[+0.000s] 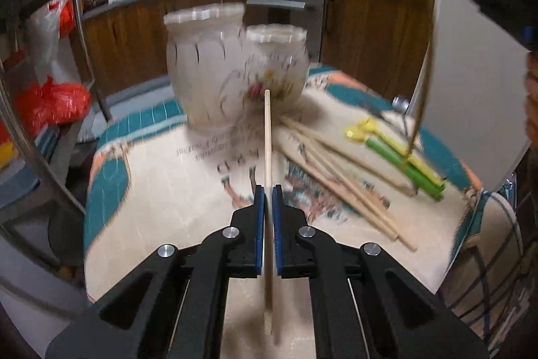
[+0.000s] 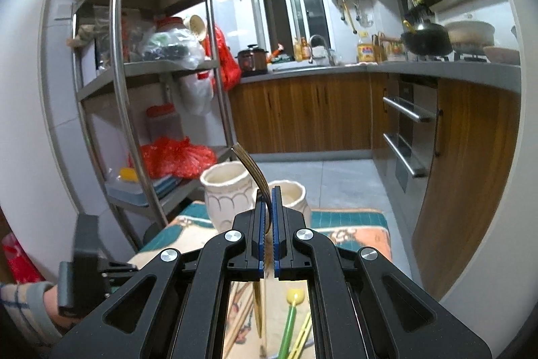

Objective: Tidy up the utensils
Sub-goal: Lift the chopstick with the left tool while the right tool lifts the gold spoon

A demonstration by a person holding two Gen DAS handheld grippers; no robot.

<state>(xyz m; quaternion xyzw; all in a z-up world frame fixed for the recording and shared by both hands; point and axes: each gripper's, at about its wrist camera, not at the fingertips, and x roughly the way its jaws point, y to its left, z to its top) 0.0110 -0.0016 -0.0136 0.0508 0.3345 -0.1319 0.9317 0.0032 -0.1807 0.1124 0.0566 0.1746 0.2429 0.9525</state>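
1. The desk [image 1: 161,224] is a small surface under a printed cloth, cream in the middle with teal and orange borders; its left edge and far-left corner drop off toward a steel shelf rack [image 2: 117,83] standing close by.
2. The near-left part of the cloth is bare; the far edge is taken by two jars and the right half by loose utensils.
3. The left gripper [image 1: 268,190] has its blue-padded fingers [image 1: 258,217] pinching one pale wooden chopstick [image 1: 267,137], a thin straight stick held clear of the cloth, its far tip pointing at the jars.
4. The taller jar [image 1: 201,69] is frosted, ribbed and barrel-shaped with a scalloped rim; the shorter jar [image 1: 279,66], just beside it on the right, is rounder with a floral print. Both stand upright near the far edge, mouths open.
5. More wooden chopsticks [image 1: 339,184] lie fanned on the right half of the cloth, running from beside the shorter jar toward the near-right edge.
6. Beyond them, near the right edge, lie a green plastic utensil [image 1: 403,167] and a yellow one [image 1: 366,127], side by side.
7. The right gripper [image 2: 268,190] has its fingers [image 2: 276,214] pressed onto a shiny gold-coloured metal fork [image 2: 250,165], lifted above the desk, its curved tines rising past the fingertips and the handle hanging down behind them.
8. Past the far edge lies open grey tiled floor [image 2: 336,177] up to wood-fronted cabinets [image 2: 302,113].
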